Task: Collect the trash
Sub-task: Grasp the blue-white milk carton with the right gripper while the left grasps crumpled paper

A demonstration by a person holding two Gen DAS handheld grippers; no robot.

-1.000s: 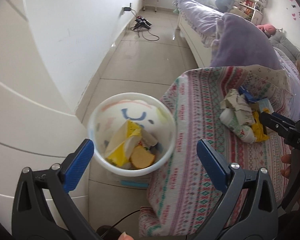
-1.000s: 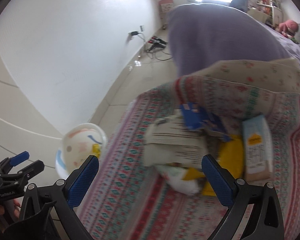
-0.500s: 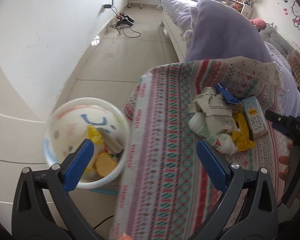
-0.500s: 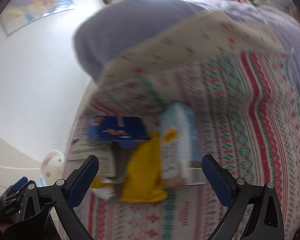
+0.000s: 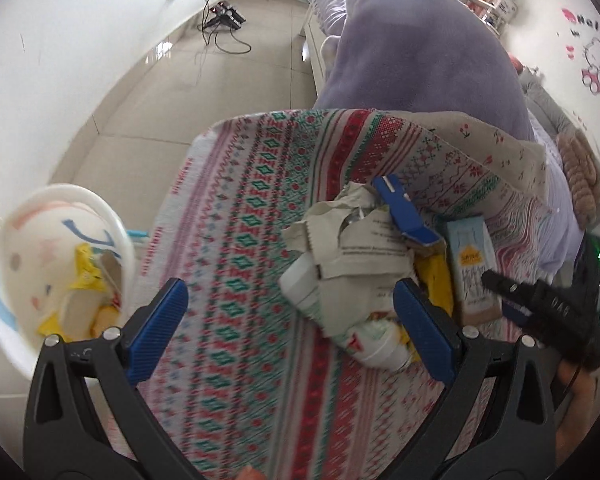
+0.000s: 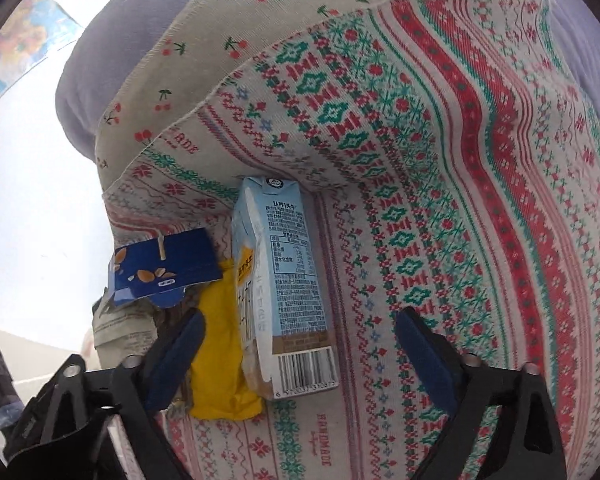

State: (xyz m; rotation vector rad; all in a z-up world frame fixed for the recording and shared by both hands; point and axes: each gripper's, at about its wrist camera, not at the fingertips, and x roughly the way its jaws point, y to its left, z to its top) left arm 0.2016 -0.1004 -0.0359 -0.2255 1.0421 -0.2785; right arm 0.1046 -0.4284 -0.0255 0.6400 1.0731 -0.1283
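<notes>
White bin (image 5: 60, 216) holds yellow wrappers; left fingers (image 5: 156, 320) spread, right fingers (image 6: 424, 352) closing, touching nothing.

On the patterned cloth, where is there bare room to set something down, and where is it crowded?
Bare: the cloth between the trash pile and the bin-side edge, and right of the milk carton. Crowded: carton, yellow wrapper and blue box touch.

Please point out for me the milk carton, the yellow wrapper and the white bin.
Milk carton (image 6: 290, 276): right wrist view, on its printed side panel.
Yellow wrapper (image 6: 218, 354): right wrist view, on its flat middle.
White bin (image 5: 32, 240): left wrist view, on its inner wall.
</notes>
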